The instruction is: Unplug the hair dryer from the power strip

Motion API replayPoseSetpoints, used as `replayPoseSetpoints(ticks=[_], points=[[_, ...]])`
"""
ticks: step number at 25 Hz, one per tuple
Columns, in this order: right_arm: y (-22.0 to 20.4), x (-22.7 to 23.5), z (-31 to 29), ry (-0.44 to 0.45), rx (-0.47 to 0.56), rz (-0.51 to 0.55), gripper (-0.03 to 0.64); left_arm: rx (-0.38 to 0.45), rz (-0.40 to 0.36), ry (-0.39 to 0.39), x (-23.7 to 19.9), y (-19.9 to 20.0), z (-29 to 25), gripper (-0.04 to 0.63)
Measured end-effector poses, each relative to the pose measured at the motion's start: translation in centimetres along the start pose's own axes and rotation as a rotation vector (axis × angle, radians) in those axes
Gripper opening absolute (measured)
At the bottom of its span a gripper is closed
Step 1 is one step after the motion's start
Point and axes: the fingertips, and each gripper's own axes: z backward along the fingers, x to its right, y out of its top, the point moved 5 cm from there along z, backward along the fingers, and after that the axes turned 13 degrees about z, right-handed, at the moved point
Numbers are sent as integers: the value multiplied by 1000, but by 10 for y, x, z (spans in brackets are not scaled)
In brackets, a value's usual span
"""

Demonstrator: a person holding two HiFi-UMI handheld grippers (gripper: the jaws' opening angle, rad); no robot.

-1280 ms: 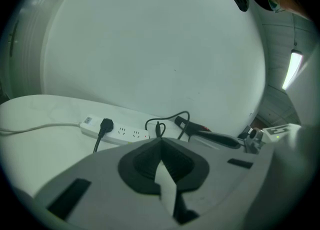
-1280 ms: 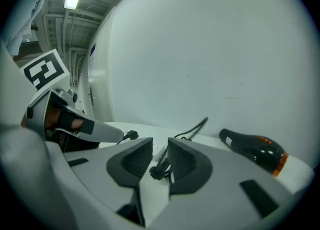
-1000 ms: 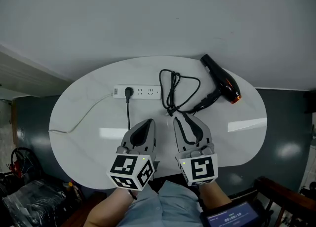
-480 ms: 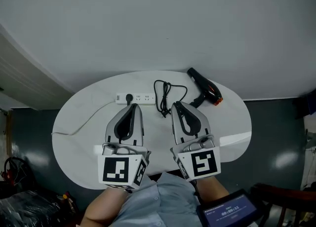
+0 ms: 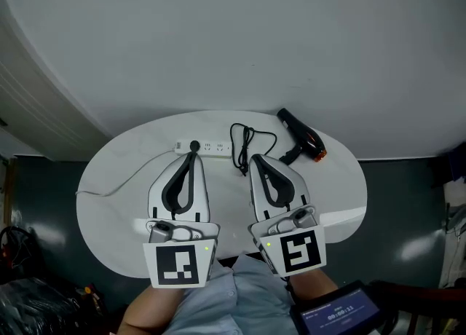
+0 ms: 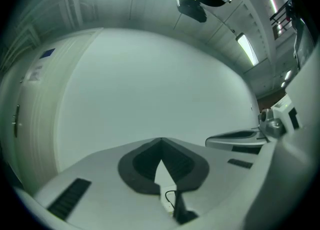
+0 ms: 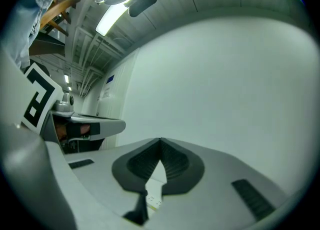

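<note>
A white power strip (image 5: pixel 206 148) lies at the far side of the oval white table (image 5: pixel 109 195), with a black plug (image 5: pixel 194 146) in it. The plug's cord runs to a loose coil (image 5: pixel 247 144) and on to the black hair dryer (image 5: pixel 300 135), which has an orange nozzle and lies at the back right. My left gripper (image 5: pixel 192 156) is held level above the table, shut and empty, its tips just short of the plug. My right gripper (image 5: pixel 255 159) has just closed on nothing; it hangs beside the coil. Through its jaws' lower gap, the right gripper view shows the strip (image 7: pixel 154 200).
A thin white lead (image 5: pixel 124 180) runs from the strip off the table's left edge. A plain white wall (image 5: pixel 233 35) rises behind the table, with dark floor (image 5: pixel 408 202) around it. A tablet screen (image 5: pixel 338 319) sits at the lower right by the person's body.
Both grippers have risen and levelled out, and now reach further over the table toward the strip and the cord. The table looks smaller and farther in the head view.
</note>
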Motion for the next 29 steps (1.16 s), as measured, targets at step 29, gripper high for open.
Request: replayPoseSetpoints(ticks=[29], points=[[18,-9,1,-52,77,-44,0,-22,9,-11,-2,-6,9,-3]])
